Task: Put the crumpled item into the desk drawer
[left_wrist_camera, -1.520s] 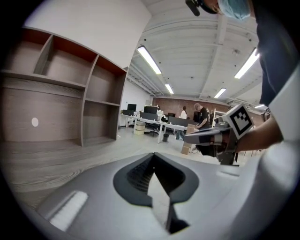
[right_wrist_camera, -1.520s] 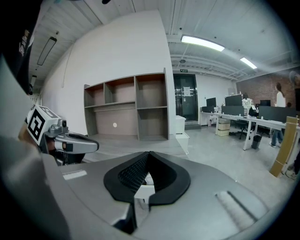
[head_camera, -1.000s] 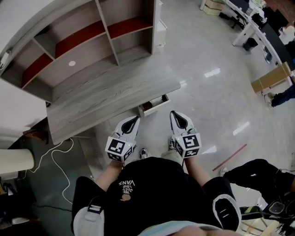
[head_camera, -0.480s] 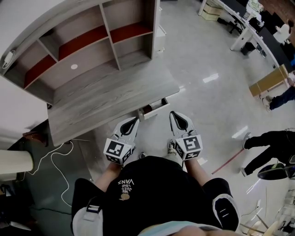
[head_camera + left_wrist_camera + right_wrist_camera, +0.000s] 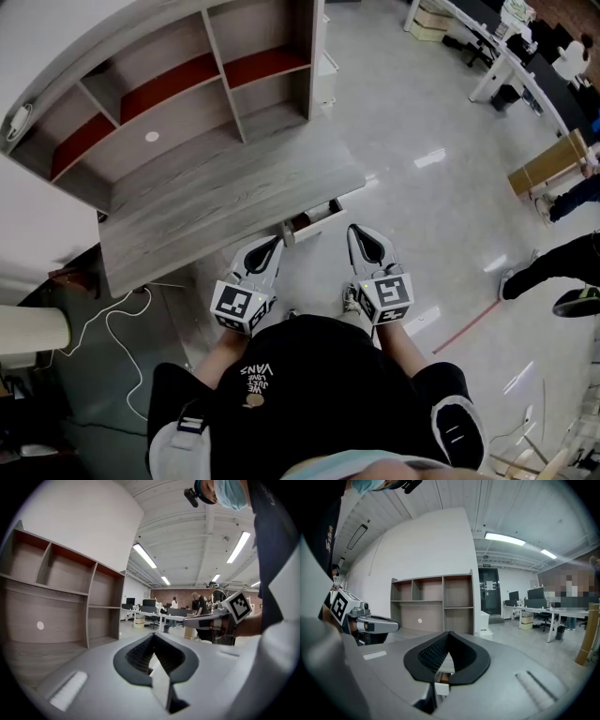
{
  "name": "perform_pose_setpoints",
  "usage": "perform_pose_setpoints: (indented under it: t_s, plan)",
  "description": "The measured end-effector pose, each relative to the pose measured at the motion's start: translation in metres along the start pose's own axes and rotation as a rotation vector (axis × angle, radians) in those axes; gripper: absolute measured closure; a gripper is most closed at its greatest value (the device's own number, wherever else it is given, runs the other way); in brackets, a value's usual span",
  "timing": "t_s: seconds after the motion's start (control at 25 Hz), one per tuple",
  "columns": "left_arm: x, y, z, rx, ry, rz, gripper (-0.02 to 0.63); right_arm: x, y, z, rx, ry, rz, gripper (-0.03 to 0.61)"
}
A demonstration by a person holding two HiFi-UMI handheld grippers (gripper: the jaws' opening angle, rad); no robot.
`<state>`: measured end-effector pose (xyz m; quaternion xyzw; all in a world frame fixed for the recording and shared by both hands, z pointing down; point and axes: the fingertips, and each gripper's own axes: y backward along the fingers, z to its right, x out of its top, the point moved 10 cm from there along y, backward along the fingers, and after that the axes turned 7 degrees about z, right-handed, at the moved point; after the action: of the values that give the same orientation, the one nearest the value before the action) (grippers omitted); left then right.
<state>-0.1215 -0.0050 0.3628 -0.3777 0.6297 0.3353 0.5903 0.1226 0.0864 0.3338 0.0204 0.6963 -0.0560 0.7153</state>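
Note:
The grey wooden desk (image 5: 225, 202) stands in front of me, with its white-fronted drawer (image 5: 315, 217) pulled a little way out under the front edge. My left gripper (image 5: 271, 246) hovers just left of the drawer and my right gripper (image 5: 362, 235) just right of it, both held low near my body. Both are shut, fingertips together, with nothing between them. In the left gripper view the left gripper (image 5: 153, 635) points past the desk hutch; the right gripper (image 5: 213, 616) shows beside it. The right gripper (image 5: 448, 633) faces the shelves. No crumpled item shows in any view.
A hutch of open shelves (image 5: 169, 89) with red backs rises behind the desk top. White cables (image 5: 117, 328) lie on the floor at the left. A person's legs (image 5: 562, 272) cross the shiny floor at the right, near office desks (image 5: 534, 66) and a cardboard box (image 5: 548, 161).
Both grippers stay almost where they were, shut. The person at the right has walked across the floor and the head view has shifted slightly.

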Motion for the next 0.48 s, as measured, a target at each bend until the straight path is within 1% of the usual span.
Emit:
perform_pose_setpoints:
  t_s: [0.12, 0.24, 0.48]
  plan:
    - [0.0006, -0.0012, 0.0014, -0.001, 0.001, -0.002, 0.561, -0.0014, -0.0005, 0.0017, 0.003, -0.002, 0.009, 0.577]
    - [0.0003, -0.0019, 0.0021, 0.000, 0.007, -0.003, 0.561, 0.0006, -0.0015, 0.0012, 0.001, -0.007, -0.010, 0.577]
    - [-0.0008, -0.0014, 0.0050, 0.007, 0.015, -0.005, 0.561, -0.0047, -0.0017, 0.0036, 0.014, -0.002, 0.014, 0.577]
